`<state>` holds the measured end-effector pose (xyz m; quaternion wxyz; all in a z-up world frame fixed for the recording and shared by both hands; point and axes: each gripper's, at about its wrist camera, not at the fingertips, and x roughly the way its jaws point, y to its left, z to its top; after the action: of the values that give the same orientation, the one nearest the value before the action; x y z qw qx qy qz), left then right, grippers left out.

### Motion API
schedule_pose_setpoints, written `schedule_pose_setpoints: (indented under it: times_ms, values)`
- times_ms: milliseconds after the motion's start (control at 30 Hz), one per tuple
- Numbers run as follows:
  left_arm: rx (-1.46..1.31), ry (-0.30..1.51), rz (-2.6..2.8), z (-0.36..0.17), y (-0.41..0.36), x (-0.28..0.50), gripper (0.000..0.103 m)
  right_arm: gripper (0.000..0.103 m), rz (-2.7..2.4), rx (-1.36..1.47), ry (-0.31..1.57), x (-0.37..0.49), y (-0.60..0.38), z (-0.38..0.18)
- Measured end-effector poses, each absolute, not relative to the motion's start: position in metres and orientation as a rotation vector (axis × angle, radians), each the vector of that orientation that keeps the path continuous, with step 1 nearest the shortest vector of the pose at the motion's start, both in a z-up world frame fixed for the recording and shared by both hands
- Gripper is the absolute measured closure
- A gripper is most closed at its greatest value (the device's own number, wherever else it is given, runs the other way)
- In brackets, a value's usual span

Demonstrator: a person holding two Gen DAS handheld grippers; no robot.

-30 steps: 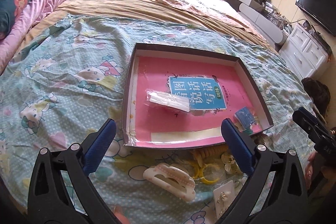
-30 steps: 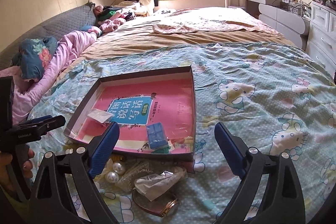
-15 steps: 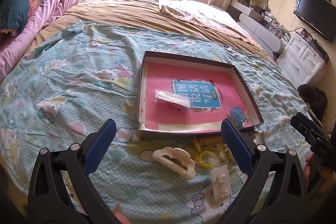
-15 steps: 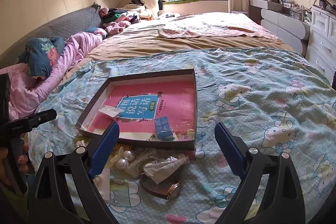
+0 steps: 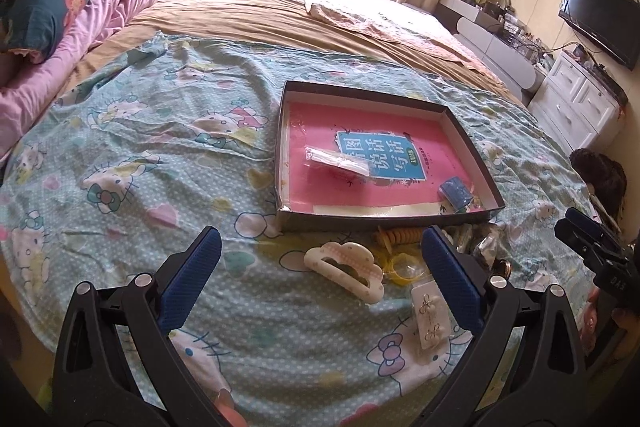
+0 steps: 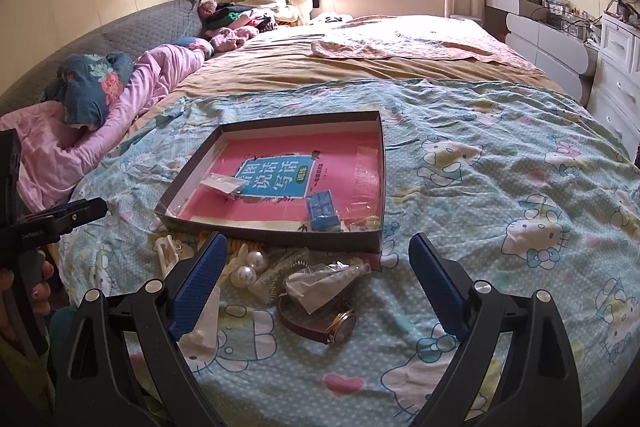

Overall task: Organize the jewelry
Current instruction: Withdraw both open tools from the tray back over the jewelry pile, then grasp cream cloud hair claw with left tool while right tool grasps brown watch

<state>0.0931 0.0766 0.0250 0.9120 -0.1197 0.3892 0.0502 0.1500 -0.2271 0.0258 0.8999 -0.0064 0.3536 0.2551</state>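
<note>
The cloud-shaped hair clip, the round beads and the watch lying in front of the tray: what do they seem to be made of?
Hair clip: probably plastic, cream with pale pink, a smooth moulded look.
Beads: glossy white with a soft sheen, likely imitation pearl; this cannot be confirmed.
Watch: the case rim shines like gold-toned metal; the dark brown strap may be leather or a look-alike.

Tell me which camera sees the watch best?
The right wrist view. The watch lies in the open on the bedspread, part under a plastic bag. In the left wrist view only a bit of its gold rim peeks out behind the left claw's finger.
</note>
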Motion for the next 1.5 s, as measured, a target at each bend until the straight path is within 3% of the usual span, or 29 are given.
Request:
schedule_pose_setpoints:
  times_ms: [1500]
  values:
    - [-0.158,0.983,0.059,-0.065,0.052,0.114,0.009,0.012,0.522,-0.028,0.934,0.156,-0.208,-0.074]
